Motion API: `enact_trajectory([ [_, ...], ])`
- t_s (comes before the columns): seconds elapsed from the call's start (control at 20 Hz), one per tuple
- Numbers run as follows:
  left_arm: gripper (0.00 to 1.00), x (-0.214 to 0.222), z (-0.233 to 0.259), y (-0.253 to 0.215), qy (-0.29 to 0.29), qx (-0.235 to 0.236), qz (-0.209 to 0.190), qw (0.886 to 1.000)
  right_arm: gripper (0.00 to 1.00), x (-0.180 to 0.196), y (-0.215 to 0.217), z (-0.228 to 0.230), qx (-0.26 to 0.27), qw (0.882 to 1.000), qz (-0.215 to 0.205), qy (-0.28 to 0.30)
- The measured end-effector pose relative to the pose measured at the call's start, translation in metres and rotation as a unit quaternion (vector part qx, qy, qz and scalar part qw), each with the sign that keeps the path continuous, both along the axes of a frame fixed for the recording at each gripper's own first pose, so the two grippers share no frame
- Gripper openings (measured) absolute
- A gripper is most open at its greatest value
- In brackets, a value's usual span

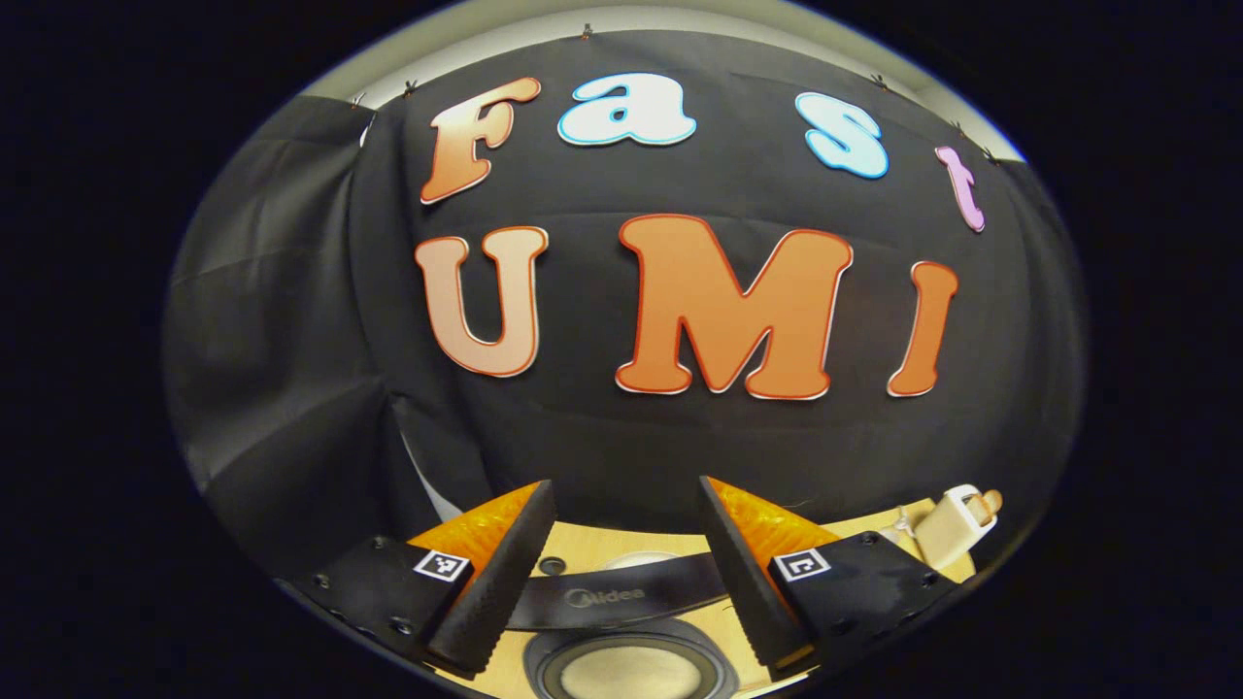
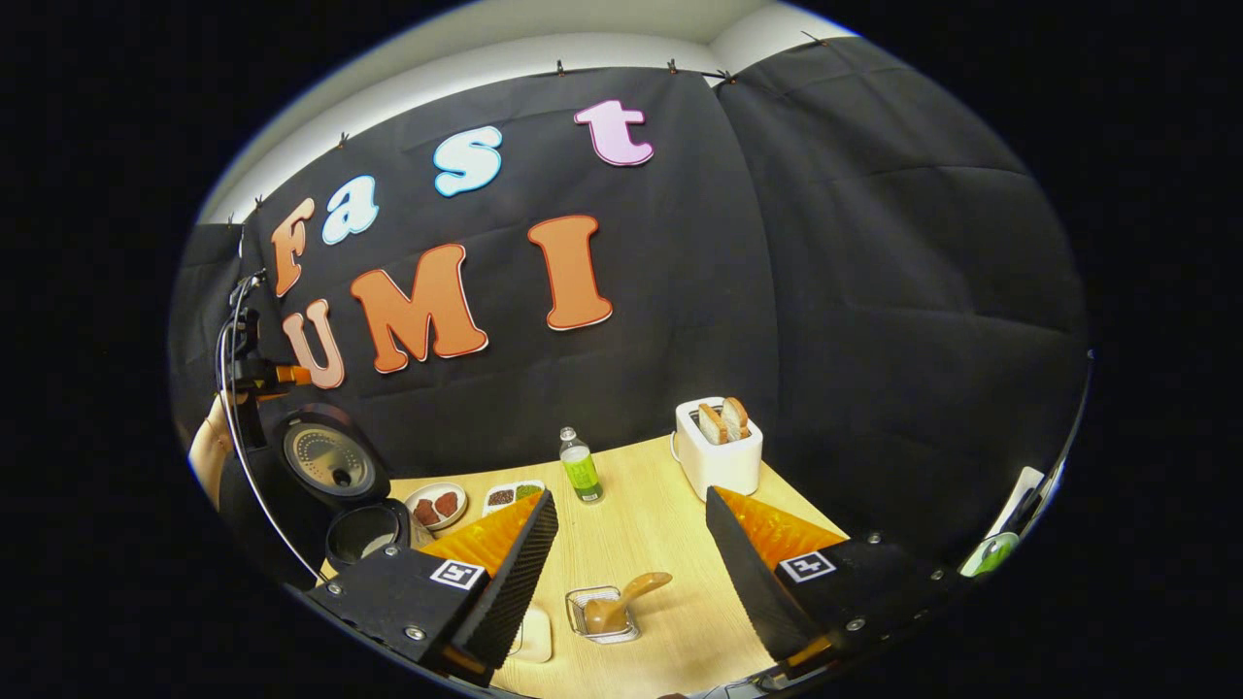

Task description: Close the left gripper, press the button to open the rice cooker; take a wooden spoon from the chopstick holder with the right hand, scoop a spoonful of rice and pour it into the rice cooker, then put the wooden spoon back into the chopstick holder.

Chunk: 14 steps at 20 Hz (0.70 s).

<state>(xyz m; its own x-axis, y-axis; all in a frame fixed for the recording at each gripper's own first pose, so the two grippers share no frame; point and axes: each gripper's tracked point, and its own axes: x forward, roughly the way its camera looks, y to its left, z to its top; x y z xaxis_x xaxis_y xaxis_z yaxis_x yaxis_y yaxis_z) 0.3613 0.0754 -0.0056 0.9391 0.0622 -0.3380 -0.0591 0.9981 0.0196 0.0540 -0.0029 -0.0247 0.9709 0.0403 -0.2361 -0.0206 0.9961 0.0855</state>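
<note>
Rice cooker (image 2: 335, 485) stands open; your right gripper (image 2: 621, 558) hangs released above what looks like the wooden spoon (image 2: 621, 602). Lower, grasp its handle.

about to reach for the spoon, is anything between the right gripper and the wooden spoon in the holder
Nothing visible. In the right gripper view the wooden spoon sits in the wire chopstick holder on bare table ahead of the open right gripper; the green bottle and toaster stand farther back.
</note>
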Motion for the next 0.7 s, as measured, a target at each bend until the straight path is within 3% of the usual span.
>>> enact_trajectory([
  [0.2,0.98,-0.008,-0.032,0.0,0.035,-0.02,0.001,0.999,0.95,-0.002,0.0,-0.002,0.001,1.0,0.002,0.004],
  [0.7,0.99,-0.076,-0.038,-0.024,0.002,-0.008,-0.007,1.0,0.94,-0.012,-0.008,-0.004,0.02,0.999,0.027,0.013],
])
